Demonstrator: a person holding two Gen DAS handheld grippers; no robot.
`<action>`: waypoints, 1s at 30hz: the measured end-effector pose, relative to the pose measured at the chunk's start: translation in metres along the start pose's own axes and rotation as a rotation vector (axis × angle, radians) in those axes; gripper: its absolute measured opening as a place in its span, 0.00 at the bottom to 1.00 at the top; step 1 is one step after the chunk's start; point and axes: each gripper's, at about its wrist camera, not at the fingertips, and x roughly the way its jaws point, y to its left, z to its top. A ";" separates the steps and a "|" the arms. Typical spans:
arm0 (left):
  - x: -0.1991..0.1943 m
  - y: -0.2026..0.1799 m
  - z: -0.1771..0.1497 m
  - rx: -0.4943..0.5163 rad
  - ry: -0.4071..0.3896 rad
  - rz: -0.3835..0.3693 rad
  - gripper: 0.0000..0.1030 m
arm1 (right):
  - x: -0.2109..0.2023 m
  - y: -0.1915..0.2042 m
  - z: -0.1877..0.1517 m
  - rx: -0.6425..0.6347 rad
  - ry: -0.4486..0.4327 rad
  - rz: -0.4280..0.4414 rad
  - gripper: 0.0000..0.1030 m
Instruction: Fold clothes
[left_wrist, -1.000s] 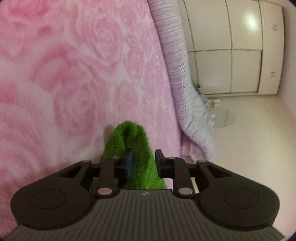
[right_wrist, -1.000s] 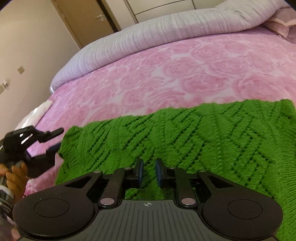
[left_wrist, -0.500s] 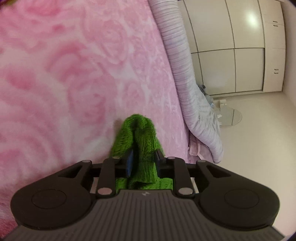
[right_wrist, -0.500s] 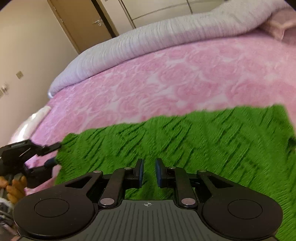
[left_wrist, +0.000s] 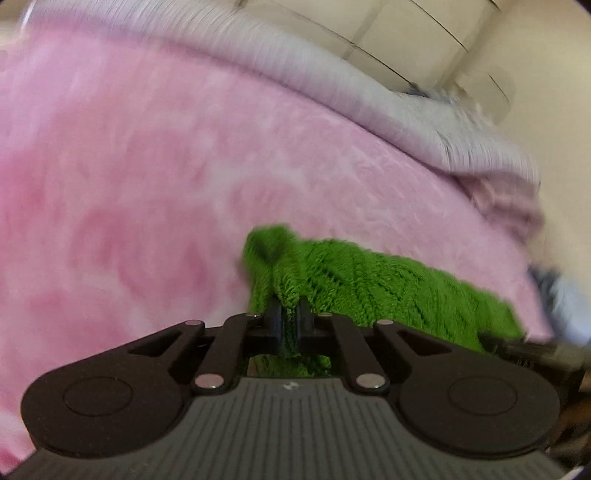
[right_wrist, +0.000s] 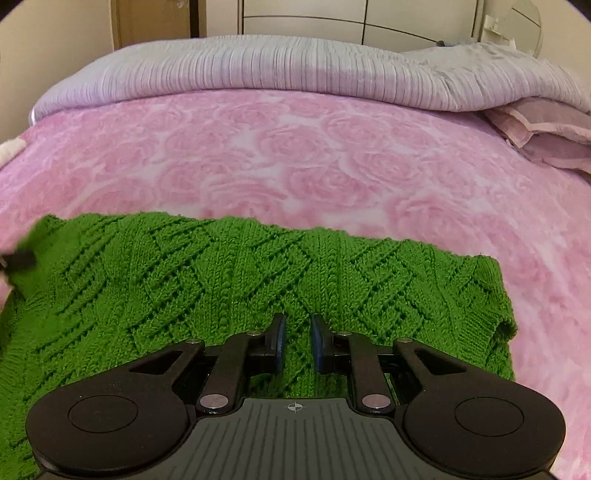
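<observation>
Lying spread on the pink rose-patterned fleece blanket (right_wrist: 295, 155), the green cable-knit sweater (right_wrist: 236, 280) is pinched at one corner by the left gripper (left_wrist: 290, 314), jaws just closed. Right gripper (right_wrist: 297, 341) is held over the knit, jaws slightly apart, nothing gripped.
</observation>
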 end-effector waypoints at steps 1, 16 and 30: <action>0.007 0.007 -0.003 -0.053 0.018 -0.011 0.05 | 0.001 0.000 0.000 0.000 0.002 0.002 0.17; -0.077 -0.063 -0.026 0.163 -0.125 0.082 0.09 | -0.035 -0.014 -0.013 0.038 -0.012 0.027 0.17; -0.118 -0.112 -0.113 0.202 0.017 0.150 0.11 | -0.131 -0.022 -0.090 0.033 -0.002 -0.023 0.18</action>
